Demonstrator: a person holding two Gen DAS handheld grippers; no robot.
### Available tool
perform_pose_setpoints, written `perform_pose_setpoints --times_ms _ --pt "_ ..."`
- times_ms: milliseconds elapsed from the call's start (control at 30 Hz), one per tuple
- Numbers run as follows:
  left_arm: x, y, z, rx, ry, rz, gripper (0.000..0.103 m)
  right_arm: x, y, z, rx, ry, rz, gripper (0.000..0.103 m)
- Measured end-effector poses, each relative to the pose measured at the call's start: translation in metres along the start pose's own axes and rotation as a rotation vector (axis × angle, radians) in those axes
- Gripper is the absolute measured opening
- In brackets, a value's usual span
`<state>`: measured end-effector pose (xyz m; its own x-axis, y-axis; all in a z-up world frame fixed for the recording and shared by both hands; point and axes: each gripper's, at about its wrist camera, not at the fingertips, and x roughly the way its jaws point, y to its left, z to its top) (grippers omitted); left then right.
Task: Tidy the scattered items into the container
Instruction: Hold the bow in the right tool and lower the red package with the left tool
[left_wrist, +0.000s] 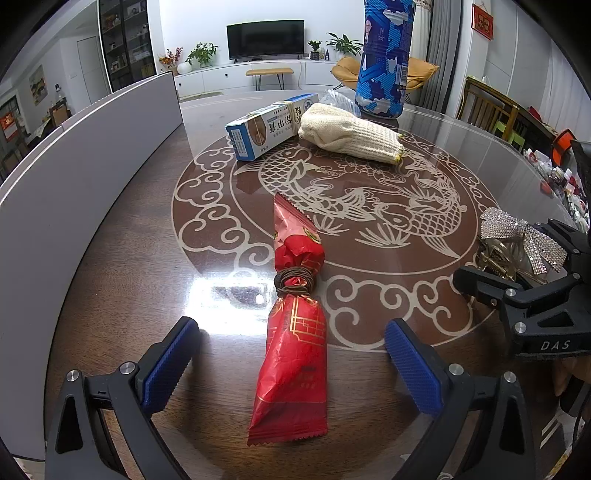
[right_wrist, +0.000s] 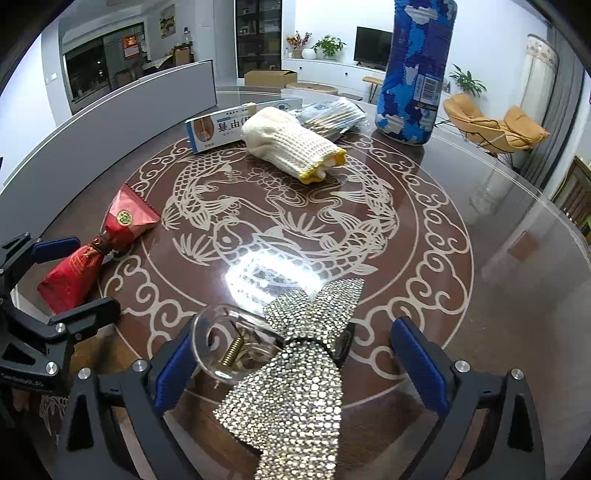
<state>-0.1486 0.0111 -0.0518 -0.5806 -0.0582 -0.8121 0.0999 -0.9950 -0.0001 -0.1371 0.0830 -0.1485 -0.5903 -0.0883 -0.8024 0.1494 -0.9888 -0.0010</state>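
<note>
A red snack packet tied with a brown band lies on the round table, between the open fingers of my left gripper; it also shows in the right wrist view. A rhinestone bow hair clip lies between the open fingers of my right gripper; it also shows at the right of the left wrist view. Farther back lie a blue-and-white box, a cream knitted glove and a clear bag of sticks. A grey container wall runs along the left.
A tall blue patterned bottle stands at the back of the table. The table top is brown glass with a fish pattern. Chairs and clutter are off the right edge.
</note>
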Motion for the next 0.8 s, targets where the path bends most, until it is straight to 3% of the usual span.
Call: perform_pose_setpoints --times_ms 800 --pt "0.0008 -0.0006 -0.0004 0.001 0.003 0.001 0.103 0.0002 -0.0044 -0.0006 0.060 0.006 -0.026 0.100"
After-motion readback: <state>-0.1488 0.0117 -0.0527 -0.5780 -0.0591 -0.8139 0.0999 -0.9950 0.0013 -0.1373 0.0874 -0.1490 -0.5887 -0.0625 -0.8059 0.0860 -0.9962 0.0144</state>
